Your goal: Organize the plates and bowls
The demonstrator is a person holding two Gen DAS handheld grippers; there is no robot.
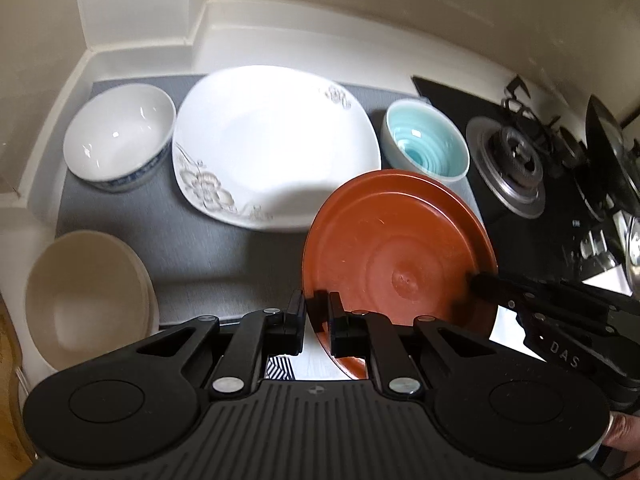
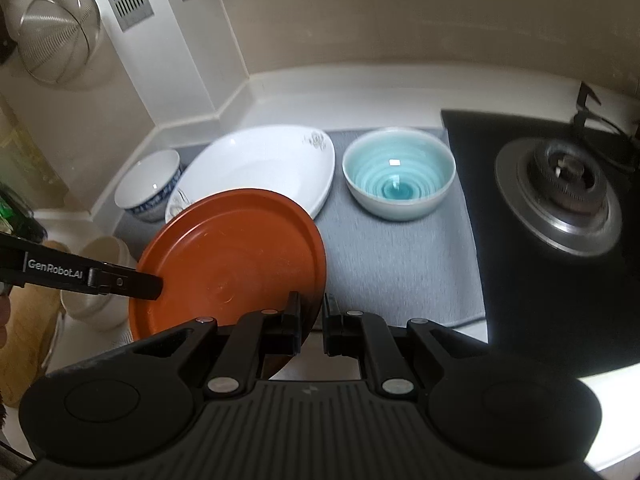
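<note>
Both grippers hold a round brown plate (image 1: pixel 396 248) above the grey mat (image 1: pixel 208 256). My left gripper (image 1: pixel 318 312) is shut on the plate's left rim. My right gripper (image 2: pixel 312 316) is shut on its right rim; the plate also shows in the right wrist view (image 2: pixel 232 264). Behind it lie a large white flowered plate (image 1: pixel 272 144), a white bowl with a blue pattern (image 1: pixel 120 136) to its left and a turquoise bowl (image 1: pixel 428 144) to its right. A cream bowl (image 1: pixel 88 300) sits at the front left.
A black gas hob (image 2: pixel 560 192) with a metal burner lies right of the mat (image 2: pixel 400 264). A pan (image 1: pixel 608 136) stands on the far burner. A wire strainer (image 2: pixel 60 36) hangs on the wall at the left. White walls close the back corner.
</note>
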